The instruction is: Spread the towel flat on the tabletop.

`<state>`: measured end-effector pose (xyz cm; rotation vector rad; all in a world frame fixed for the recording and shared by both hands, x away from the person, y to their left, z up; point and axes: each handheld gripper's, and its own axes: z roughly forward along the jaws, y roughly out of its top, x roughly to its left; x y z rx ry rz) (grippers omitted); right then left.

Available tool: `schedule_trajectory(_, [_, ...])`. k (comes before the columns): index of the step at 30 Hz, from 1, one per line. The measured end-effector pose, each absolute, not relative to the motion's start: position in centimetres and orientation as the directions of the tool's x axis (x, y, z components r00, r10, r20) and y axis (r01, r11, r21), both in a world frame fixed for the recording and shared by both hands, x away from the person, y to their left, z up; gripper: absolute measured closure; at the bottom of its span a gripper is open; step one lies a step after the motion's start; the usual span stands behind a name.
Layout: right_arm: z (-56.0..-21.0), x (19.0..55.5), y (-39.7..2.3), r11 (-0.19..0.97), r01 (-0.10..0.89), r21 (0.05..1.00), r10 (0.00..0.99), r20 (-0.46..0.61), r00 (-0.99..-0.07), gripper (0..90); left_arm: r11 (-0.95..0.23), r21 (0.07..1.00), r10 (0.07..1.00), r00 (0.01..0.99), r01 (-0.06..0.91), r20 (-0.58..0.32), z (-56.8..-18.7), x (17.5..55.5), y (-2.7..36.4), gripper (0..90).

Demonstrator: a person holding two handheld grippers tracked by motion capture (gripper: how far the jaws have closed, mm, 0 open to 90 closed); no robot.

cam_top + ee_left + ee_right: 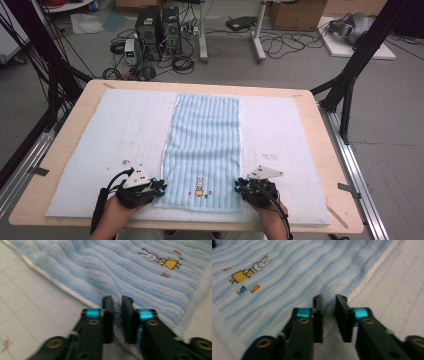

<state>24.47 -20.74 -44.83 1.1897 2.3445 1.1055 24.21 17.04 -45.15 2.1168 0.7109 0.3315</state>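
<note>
Tongs pinch towel (204, 145) at both near corners: left gripper (117, 305) nips its edge, right gripper (329, 304) likewise, towel flat ahead btwn them. Step: grasp for fold. Next, prob. lift both w/ even pull, carry fwd.

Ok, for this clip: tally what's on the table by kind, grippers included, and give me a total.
Light blue striped towel with a rabbit picture: 1
Pale blue padded mat under it: 1
Handheld grippers: 2, the left gripper and the right gripper, each pinching a near edge of the towel
Total: 4
</note>
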Motion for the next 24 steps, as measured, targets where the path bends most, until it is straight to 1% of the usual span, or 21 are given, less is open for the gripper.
schedule_trajectory(2, [-44.8, 24.3, -20.7, 0.365, 0.566, 0.739, 0.779, 0.091, -0.621, 85.6, -0.454, 0.801, 0.591, 0.805, 0.389, -0.056, -45.2, 24.0, 17.3, 86.1])
schedule_trajectory(6, [-44.7, 23.7, -20.9, 0.358, 0.582, 0.73, 0.772, 0.12, -0.624, 85.7, -0.427, 0.8, 0.579, 0.807, 0.422, -0.118, -45.2, 23.2, 18.1, 86.3])
schedule_trajectory(8, [-44.6, 23.1, -20.9, 0.364, 0.589, 0.721, 0.76, 0.135, -0.636, 85.7, -0.428, 0.798, 0.566, 0.814, 0.424, -0.13, -45.2, 22.5, 18.5, 86.3])
schedule_trajectory(12, [-44.4, 21.7, -20.8, 0.4, 0.582, 0.708, 0.736, 0.131, -0.665, 85.7, -0.426, 0.797, 0.544, 0.825, 0.428, -0.152, -45.2, 21.3, 19.0, 86.3])
schedule_trajectory(16, [-44.1, 20.2, -21.2, 0.413, 0.592, 0.692, 0.717, 0.154, -0.68, 85.7, -0.433, 0.794, 0.501, 0.846, 0.428, -0.182, -45.2, 20.0, 19.4, 86.2])
schedule_trajectory(19, [-44.0, 19.3, -21.4, 0.43, 0.594, 0.68, 0.714, 0.146, -0.684, 85.6, -0.446, 0.788, 0.469, 0.861, 0.424, -0.198, -45.2, 19.3, 19.3, 85.4])
schedule_trajectory(20, [-44.0, 19.0, -21.6, 0.428, 0.596, 0.679, 0.718, 0.145, -0.681, 84.9, -0.44, 0.79, 0.468, 0.86, 0.427, -0.205, -45.3, 19.2, 19.2, 82.6])
schedule_trajectory(21, [-44.0, 18.9, -21.7, 0.427, 0.595, 0.681, 0.723, 0.139, -0.677, 81.0, -0.419, 0.795, 0.488, 0.847, 0.439, -0.211, -45.2, 19.2, 19.2, 74.4])
schedule_trajectory(22, [-43.9, 18.8, -21.8, 0.411, 0.6, 0.687, 0.732, 0.144, -0.666, 73.4, -0.4, 0.798, 0.516, 0.83, 0.451, -0.21, -45.1, 19.3, 19.3, 58.7])
schedule_trajectory(23, [-43.8, 18.9, -22.0, 0.387, 0.607, 0.694, 0.743, 0.156, -0.651, 70.1, -0.378, 0.809, 0.538, 0.818, 0.45, -0.203, -44.9, 19.6, 19.4, 53.5])
schedule_trajectory(24, [-43.7, 19.0, -22.2, 0.362, 0.609, 0.706, 0.754, 0.162, -0.636, 65.4, -0.358, 0.821, 0.558, 0.807, 0.445, -0.195, -44.7, 19.9, 19.6, 52.3])
